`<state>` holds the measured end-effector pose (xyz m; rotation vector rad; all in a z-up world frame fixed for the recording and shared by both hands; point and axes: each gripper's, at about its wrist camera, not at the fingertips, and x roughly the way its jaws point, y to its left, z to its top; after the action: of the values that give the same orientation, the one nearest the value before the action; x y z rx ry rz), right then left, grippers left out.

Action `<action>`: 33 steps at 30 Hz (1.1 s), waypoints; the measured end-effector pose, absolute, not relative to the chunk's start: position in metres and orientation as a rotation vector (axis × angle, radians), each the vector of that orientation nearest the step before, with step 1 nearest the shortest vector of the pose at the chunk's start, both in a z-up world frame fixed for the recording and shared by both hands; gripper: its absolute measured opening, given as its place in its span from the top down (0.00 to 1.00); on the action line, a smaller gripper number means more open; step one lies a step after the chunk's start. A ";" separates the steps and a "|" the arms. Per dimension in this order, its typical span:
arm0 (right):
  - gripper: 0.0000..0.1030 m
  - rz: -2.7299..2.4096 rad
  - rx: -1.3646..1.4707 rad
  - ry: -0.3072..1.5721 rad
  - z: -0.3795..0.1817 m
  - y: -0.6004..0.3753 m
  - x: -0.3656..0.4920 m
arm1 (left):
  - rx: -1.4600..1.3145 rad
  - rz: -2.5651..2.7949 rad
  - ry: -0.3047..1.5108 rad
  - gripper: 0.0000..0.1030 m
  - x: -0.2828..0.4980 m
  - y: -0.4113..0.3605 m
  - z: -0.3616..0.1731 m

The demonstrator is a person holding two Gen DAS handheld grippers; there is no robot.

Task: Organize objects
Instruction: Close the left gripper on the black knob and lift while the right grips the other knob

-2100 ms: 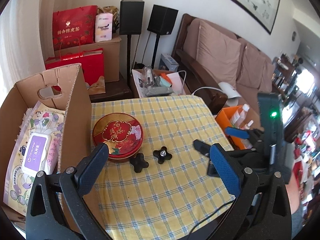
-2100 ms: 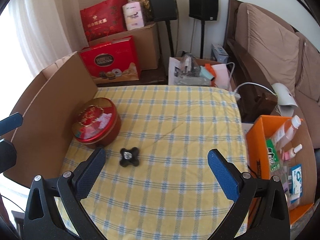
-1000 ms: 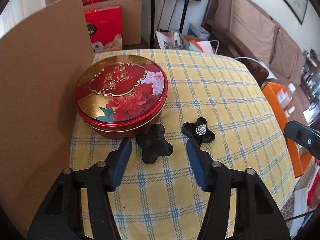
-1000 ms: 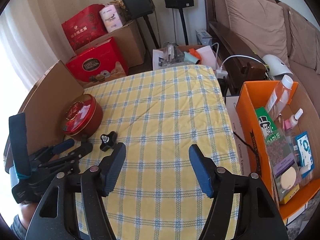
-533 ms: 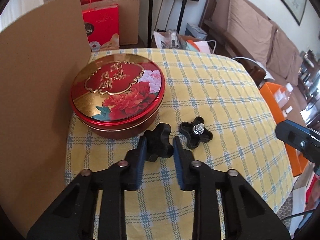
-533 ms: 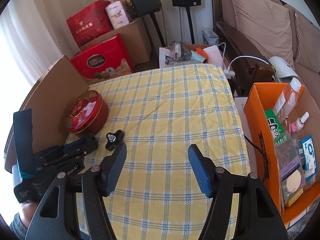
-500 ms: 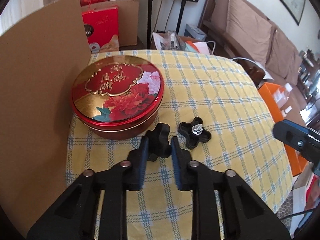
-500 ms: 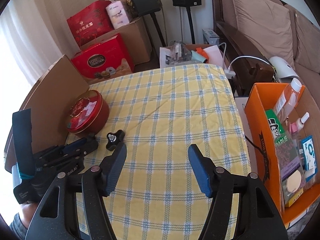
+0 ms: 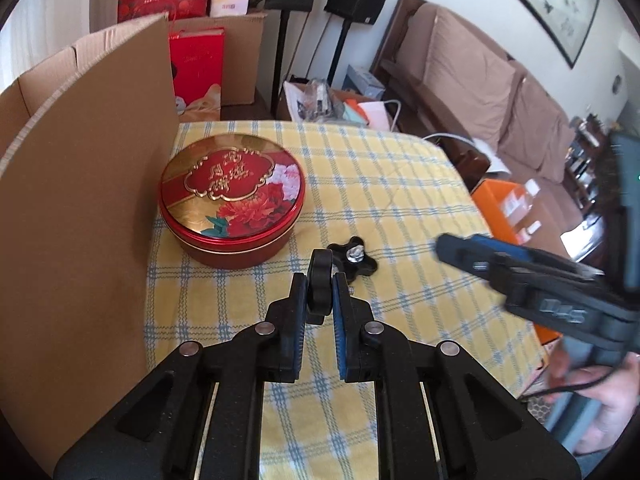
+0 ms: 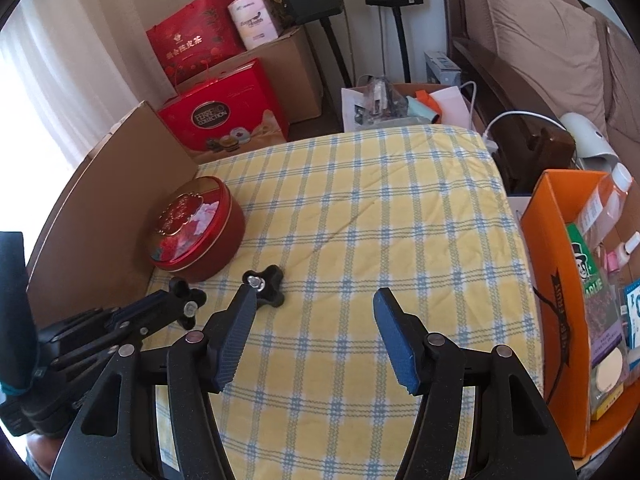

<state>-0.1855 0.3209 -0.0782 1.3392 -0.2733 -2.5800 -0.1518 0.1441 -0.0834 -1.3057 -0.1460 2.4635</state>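
My left gripper (image 9: 320, 280) is shut on a black star knob (image 9: 319, 286) and holds it edge-on, lifted off the yellow checked tablecloth (image 9: 400, 216); the held knob also shows in the right wrist view (image 10: 186, 300). A second black star knob (image 9: 354, 260) with a metal screw lies on the cloth just past it, in front of the round red flowered tin (image 9: 232, 208). My right gripper (image 10: 316, 316) is open and empty above the cloth, right of the second knob (image 10: 264, 284) and the tin (image 10: 196, 228).
A tall cardboard box wall (image 9: 80, 220) stands at the table's left edge. An orange box (image 10: 560, 280) with bottles and packets sits right of the table. Red gift boxes (image 10: 224, 112), speakers and a sofa (image 9: 480, 92) stand behind.
My left gripper has closed fully on the knob and lifted it off the cloth, turning it edge-on. My right gripper has moved closer to the left one.
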 end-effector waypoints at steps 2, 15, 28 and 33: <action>0.40 -2.577 1.343 -0.264 -0.081 0.316 -0.189 | -1.286 2.458 -0.159 0.89 -0.149 0.142 -0.076; 0.55 -2.538 1.398 -0.154 -0.103 0.277 -0.216 | -1.181 2.475 -0.209 0.89 -0.132 0.127 -0.027; 0.60 -2.570 1.439 0.023 -0.129 0.244 -0.225 | -1.136 2.475 -0.239 0.89 -0.129 0.111 -0.008; 0.66 -2.576 1.434 0.052 -0.130 0.240 -0.222 | -1.120 2.474 -0.251 0.89 -0.126 0.101 -0.001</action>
<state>-0.2225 0.2404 -0.1297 1.4338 0.0516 -2.5761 -0.1262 0.1014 -0.0012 -1.1201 -0.2510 2.4745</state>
